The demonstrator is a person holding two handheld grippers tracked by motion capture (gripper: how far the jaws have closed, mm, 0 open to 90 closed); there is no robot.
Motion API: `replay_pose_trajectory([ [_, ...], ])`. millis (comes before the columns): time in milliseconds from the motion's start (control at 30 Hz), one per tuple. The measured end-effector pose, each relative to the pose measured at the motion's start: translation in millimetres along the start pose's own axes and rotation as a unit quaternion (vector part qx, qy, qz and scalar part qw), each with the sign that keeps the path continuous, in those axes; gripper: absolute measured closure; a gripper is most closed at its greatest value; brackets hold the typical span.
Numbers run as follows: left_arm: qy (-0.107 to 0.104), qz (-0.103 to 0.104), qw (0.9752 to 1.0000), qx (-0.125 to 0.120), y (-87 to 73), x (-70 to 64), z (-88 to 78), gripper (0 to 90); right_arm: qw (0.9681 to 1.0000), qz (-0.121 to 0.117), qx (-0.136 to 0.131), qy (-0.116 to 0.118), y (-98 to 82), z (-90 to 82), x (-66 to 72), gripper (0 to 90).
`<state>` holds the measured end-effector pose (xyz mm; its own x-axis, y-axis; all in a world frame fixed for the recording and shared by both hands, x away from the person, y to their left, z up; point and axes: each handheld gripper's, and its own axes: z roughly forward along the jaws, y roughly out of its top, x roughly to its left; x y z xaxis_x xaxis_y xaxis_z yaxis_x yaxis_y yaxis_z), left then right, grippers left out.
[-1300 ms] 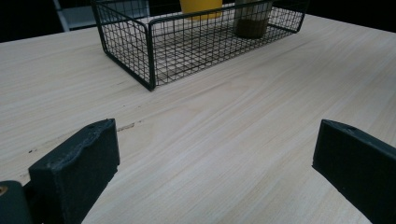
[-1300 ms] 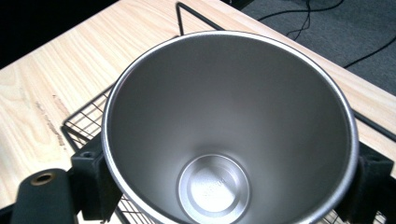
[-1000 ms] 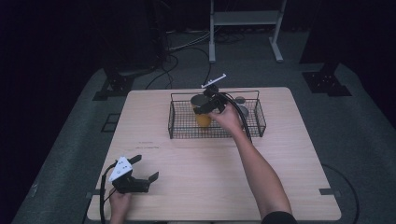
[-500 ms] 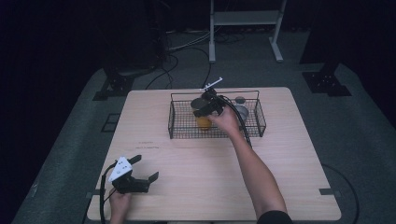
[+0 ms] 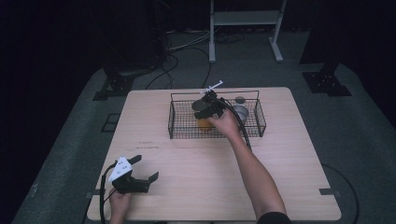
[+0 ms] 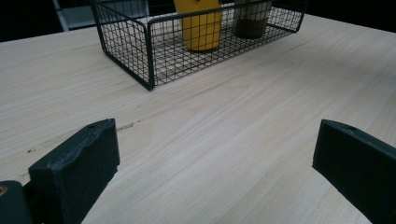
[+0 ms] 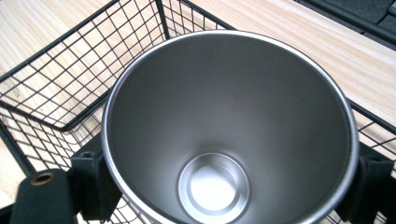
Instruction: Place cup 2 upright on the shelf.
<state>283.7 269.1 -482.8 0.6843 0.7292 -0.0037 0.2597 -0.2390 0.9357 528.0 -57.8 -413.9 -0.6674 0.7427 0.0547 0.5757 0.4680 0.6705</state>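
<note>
So the yellow metal tumbler with the shiny steel inside (image 5: 204,122) is sitting inside the black wire basket (image 5: 180,133), around the middle of it, and from the left gripper view it looks like its base is down on the basket's mesh floor rather than up in the air.

What's changed over the last second? Honestly, barely anything. The tumbler is in the same spot in the basket, and the right claw (image 5: 206,107) has only dipped a touch over it. My read is that this is the pause right at the grab: the grip is on, and the lift out of the basket hasn't started yet.

The right claw comes in from above the basket and its jaws are closed to a narrowish gap, one on each side of the tumbler's wall just under the rim. The right gripper view looks straight down into the cup with a black jaw pressed against either side.

Further out, a plain steel cup (image 5: 241,112) stands in the basket's right part, apart from the tumbler. The left claw (image 5: 147,168) rests on the pale wooden tabletop (image 5: 289,158), well away from the basket on the person's near left, jaws spread wide with nothing between them.
</note>
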Motion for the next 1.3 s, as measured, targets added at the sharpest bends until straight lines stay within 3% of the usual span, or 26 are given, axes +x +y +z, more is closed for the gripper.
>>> replay_pose_trajectory([
  [300, 0.002, 0.001, 1.0, 0.001, -0.1, -0.2, 0.4, 0.0, 0.9999, -0.013, 0.001, 0.002, -5.4, -2.7, 5.6, 13.1],
  [667, 0.003, -0.002, 1.0, 0.002, 0.2, 0.5, 1.4, 0.0, 0.9999, -0.009, 0.0, 0.011, -11.9, -3.7, 5.1, 12.3],
  [833, 0.003, -0.003, 1.0, 0.001, 0.2, 0.6, 1.7, 0.0, 0.9998, -0.021, 0.002, -0.001, -11.8, -4.1, 7.7, 11.5],
  [1133, 0.003, -0.002, 1.0, 0.002, 0.2, 0.6, 1.5, 0.0, 0.9998, -0.013, -0.004, 0.014, -12.1, -3.3, 7.5, 7.3],
  [1300, 0.002, -0.002, 1.0, 0.001, 0.2, 0.7, 1.5, 0.0, 0.9999, -0.01, -0.007, 0.008, -11.7, -6.7, 6.5, 3.4],
])
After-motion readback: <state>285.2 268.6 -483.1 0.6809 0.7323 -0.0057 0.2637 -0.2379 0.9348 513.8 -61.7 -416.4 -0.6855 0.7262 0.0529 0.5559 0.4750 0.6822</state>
